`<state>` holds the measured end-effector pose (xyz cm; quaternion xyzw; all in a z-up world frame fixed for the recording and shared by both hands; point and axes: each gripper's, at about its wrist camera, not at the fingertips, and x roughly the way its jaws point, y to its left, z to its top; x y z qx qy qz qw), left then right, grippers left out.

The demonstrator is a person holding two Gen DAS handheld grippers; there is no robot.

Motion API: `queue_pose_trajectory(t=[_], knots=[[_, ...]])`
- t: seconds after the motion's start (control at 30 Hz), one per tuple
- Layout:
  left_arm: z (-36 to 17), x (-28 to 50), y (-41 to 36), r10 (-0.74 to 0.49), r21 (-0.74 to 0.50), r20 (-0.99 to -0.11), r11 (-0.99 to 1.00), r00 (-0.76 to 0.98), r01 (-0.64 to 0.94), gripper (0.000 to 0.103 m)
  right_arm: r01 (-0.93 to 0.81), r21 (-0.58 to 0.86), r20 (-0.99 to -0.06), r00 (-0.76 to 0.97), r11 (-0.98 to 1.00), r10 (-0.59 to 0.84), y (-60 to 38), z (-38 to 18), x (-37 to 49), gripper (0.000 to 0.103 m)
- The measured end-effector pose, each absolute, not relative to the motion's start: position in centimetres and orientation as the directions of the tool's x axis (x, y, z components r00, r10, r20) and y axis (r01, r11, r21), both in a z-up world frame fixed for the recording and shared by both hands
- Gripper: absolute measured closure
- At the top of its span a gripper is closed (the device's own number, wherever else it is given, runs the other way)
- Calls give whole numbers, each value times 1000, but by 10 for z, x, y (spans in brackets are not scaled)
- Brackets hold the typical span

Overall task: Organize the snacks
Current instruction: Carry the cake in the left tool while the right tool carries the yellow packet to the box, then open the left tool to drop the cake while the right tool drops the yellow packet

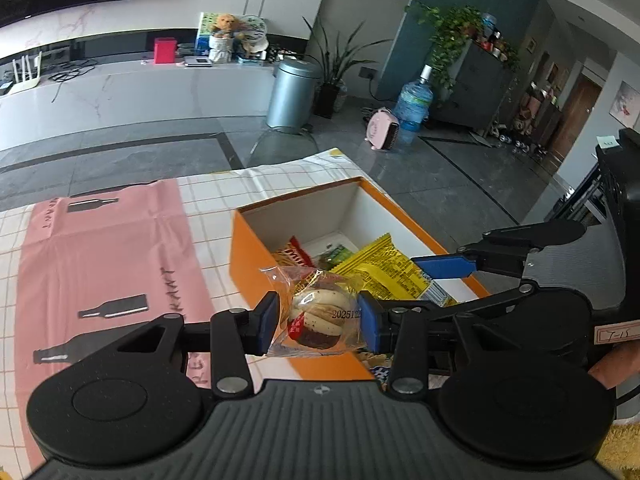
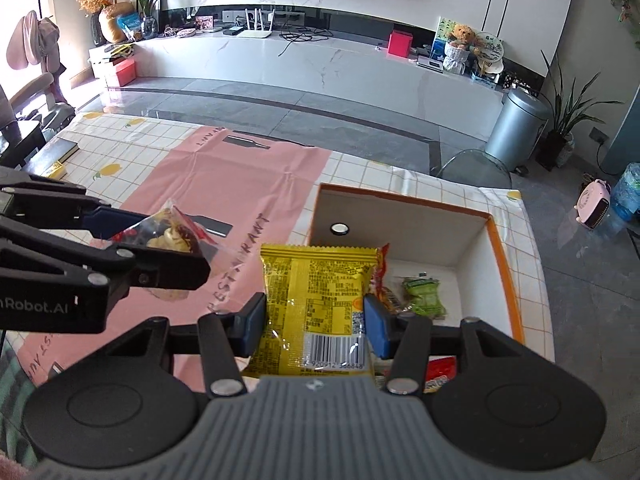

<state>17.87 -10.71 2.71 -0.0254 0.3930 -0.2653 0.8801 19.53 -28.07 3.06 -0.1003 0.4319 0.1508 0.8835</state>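
My left gripper (image 1: 318,322) is shut on a clear-wrapped pastry snack (image 1: 318,316), held in the air over the near wall of the orange box (image 1: 248,256). In the right wrist view that same gripper (image 2: 160,240) shows at the left with the pastry snack (image 2: 172,234) in it. My right gripper (image 2: 316,320) is shut on a yellow snack packet (image 2: 316,300), held upright above the orange box (image 2: 506,264). Seen from the left wrist, the yellow packet (image 1: 380,272) hangs over the box. Inside lie a green packet (image 2: 424,298) and a red-orange packet (image 2: 382,276).
The box stands on a checked tablecloth (image 2: 360,184) beside a pink placemat (image 2: 224,184) printed with bottles. A dark book (image 2: 60,152) lies at the table's far left. A black chair (image 1: 616,208) is at the right. Beyond the table edge stands a grey bin (image 2: 516,128).
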Motion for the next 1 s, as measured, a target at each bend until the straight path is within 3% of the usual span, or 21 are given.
queue_pose_trajectory(t=[0.27,0.53,1.0], knots=[[-3,199,-183,-491,-180,-745,799,451,574,56,-348,-72,-860,497,935,119,-333,-5,208,53],[-38,219,-231,-419,-90,-829,754,371,650,56,-378,-70,-904,416,923,102,-361,-41,222,53],[-74,232,-253,-284,20,-896,743,342,669,54,-427,-56,-939,331,902,98,-366,-76,231,53]])
